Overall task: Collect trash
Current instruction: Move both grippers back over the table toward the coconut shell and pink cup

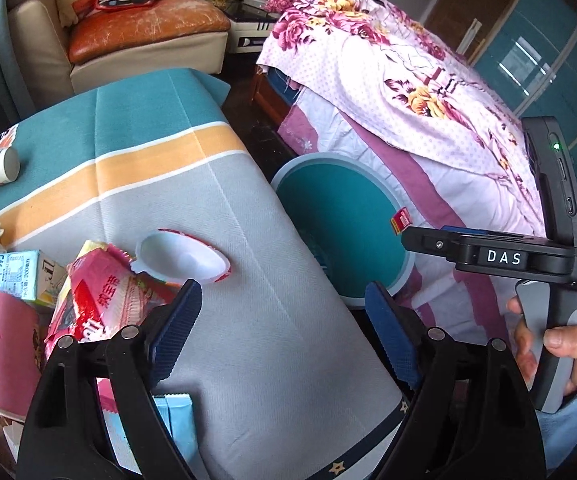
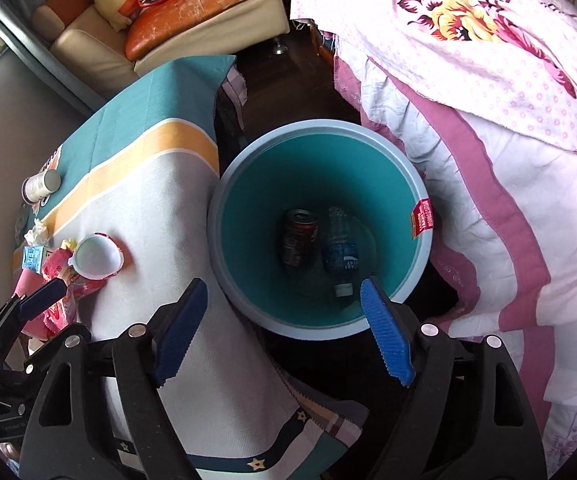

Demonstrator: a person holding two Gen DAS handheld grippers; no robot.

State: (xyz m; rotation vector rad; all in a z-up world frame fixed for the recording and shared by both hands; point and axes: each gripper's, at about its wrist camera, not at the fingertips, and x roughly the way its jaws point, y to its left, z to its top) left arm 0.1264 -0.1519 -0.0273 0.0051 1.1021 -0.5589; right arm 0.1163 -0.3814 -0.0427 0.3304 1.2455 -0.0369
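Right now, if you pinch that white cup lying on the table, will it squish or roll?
The white cup looks like thin empty plastic, so it would probably dent under the pads and feel very light. It lies on its side on the tablecloth, so a nudge might roll it in a curve.

1. Left wrist view: steeply downward from close above the table with striped teal, orange and grey cloth [image 1: 248, 216]; round teal plastic bin [image 1: 340, 220] at its right.
2. Right wrist view: almost straight down into the same bin [image 2: 328, 184], near.
3. Shared: table cloth, bin, white plastic cup [image 1: 180, 256] [image 2: 96, 256], floral pink bed quilt [image 1: 388, 64] [image 2: 468, 40].
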